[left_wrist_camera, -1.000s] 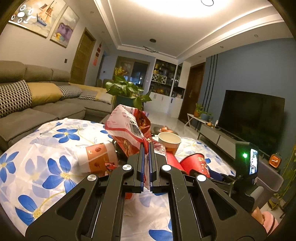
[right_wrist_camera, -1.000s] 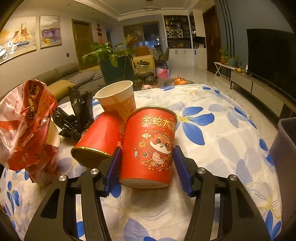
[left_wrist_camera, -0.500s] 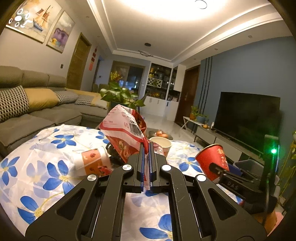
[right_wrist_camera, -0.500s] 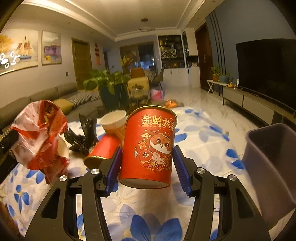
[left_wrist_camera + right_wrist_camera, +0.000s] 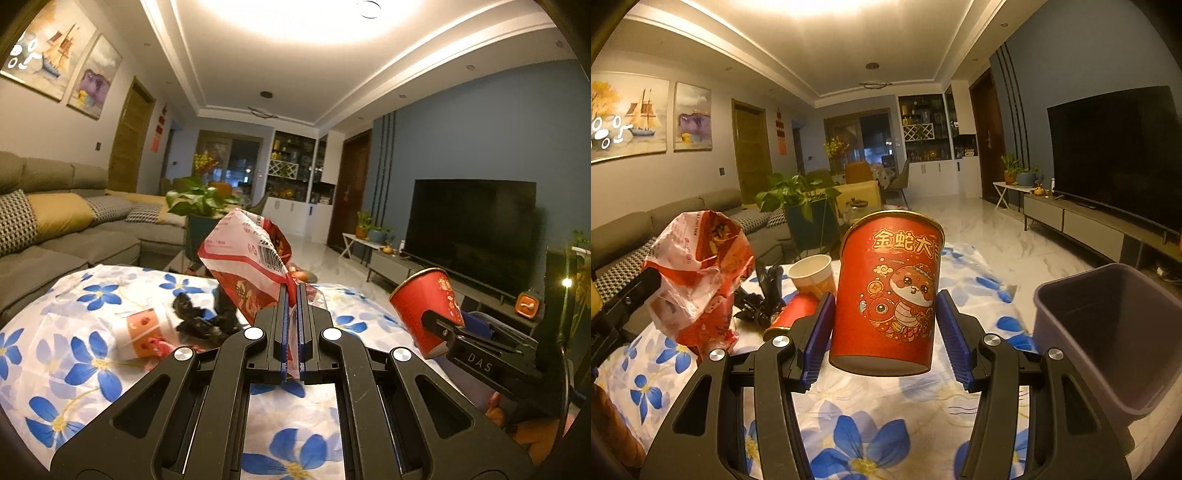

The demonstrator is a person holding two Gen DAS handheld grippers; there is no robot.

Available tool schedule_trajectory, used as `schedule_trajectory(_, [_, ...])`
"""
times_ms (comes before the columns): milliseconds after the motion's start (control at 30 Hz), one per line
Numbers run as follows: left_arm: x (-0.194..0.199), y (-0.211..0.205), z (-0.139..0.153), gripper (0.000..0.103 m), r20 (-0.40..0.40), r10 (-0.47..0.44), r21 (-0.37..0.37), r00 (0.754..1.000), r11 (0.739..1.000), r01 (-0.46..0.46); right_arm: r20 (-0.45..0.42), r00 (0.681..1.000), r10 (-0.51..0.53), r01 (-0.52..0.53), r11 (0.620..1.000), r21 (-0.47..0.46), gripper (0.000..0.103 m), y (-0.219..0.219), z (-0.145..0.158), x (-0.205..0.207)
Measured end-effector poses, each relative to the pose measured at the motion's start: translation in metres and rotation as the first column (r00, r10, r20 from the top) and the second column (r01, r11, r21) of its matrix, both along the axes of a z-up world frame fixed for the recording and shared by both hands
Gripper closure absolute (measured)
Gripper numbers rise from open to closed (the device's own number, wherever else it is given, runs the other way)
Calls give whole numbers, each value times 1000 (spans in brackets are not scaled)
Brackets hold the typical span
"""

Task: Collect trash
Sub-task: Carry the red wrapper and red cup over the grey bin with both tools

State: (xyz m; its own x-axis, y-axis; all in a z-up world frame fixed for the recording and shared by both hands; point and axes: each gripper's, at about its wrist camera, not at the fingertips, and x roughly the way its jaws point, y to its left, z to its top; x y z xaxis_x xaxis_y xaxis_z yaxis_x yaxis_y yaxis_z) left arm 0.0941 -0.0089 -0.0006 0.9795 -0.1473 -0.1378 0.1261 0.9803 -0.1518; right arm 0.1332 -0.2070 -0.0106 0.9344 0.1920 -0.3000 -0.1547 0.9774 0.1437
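My left gripper is shut on a crumpled red and white snack bag and holds it above the flowered table. The bag also shows at the left of the right wrist view. My right gripper is shut on an upright red paper cup with a cartoon snake print, lifted off the table. The cup shows at the right of the left wrist view. A purple-grey trash bin stands just right of the cup, beside the table.
On the table lie a white and orange cup on its side, a black crumpled bag, a beige cup and a second red cup on its side. A sofa stands left, a TV right.
Both grippers have risen with their loads. The red cup has left the table and moved right toward the bin. The snack bag hangs higher above the table.
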Motion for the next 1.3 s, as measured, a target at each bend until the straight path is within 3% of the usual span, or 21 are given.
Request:
schedule_trajectory(267, [6, -32, 6, 100, 3, -94, 11, 996, 996, 94, 32, 998, -59, 59, 998, -5, 48, -27, 9, -15])
schedule_trajectory(633, [18, -89, 13, 100, 11, -236, 48, 972, 971, 236, 55, 985, -162, 162, 987, -8, 48, -67, 11, -27])
schedule_trajectory(1300, [44, -194, 13, 100, 8, -436, 108, 900, 895, 433, 71, 936, -344, 345, 939, -5, 48, -134, 5, -38])
